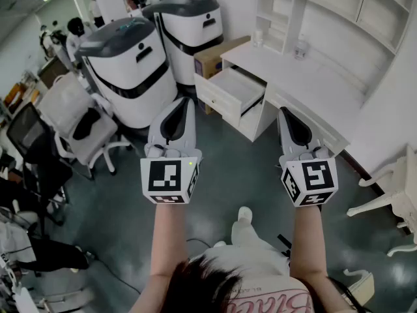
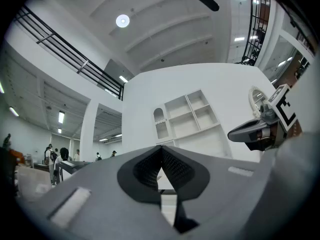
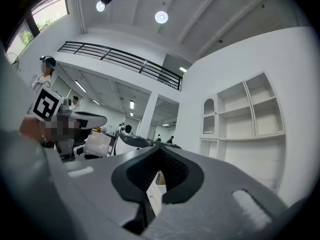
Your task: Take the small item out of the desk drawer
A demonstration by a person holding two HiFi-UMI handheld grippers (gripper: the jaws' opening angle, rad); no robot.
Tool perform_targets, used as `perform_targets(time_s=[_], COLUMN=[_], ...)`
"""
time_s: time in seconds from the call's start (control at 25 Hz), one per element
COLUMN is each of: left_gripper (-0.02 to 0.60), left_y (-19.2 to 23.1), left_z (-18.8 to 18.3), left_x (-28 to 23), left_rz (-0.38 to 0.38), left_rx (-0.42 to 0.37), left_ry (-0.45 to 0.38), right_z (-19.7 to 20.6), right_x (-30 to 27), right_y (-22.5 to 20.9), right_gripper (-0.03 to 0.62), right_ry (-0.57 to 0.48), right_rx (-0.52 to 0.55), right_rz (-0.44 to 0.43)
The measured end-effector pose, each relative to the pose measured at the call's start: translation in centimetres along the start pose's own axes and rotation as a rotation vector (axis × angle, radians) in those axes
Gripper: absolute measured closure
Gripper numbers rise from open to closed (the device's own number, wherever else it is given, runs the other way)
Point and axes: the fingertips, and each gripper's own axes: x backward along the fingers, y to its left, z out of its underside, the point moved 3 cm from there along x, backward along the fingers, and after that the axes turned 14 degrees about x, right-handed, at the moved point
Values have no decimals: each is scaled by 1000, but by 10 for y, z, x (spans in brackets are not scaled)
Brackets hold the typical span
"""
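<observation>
Open desk drawer [image 1: 236, 89] ahead, between left gripper [image 1: 184, 101] and right gripper [image 1: 284, 111].

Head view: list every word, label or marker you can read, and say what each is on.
"Bla": pink cursive lettering on the person's white shirt; the rest is cut off.
Purple label on the brown cardboard box: too small to read.
Square black-and-white markers on the two white cubes: patterns, no letters.
</observation>
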Motion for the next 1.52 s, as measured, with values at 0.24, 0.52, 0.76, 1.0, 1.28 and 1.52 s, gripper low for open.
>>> perform_targets(time_s=[0.24, 0.52, 0.76, 1.0, 1.28, 1.52], left_gripper=[574, 574, 574, 574, 574, 574], left_y=[7, 20, 24, 20, 10, 10], left_z=[4, 15, 27, 40, 50, 58], left_x=[-31, -78, -124, -164, -194, -206], left_rz=[-6, -23, -51, -89, -126, -145], left_rx=[-3, -8, -9, -3, -1, -6], left_ry=[7, 11, 13, 19, 17, 30], right_z=[7, 25, 46, 68, 88, 98], right_x=[-29, -76, -115, -145, -165, -177], right_y=[-16, -37, -65, -97, -120, -127], right_gripper=[594, 592, 592, 592, 592, 592], right_ry=[-8, -12, -14, -10, -12, -24], right_rx=[-6, -14, -22, -20, -33, -50], right_rz=[-8, -43, -67, -97, -142, -158])
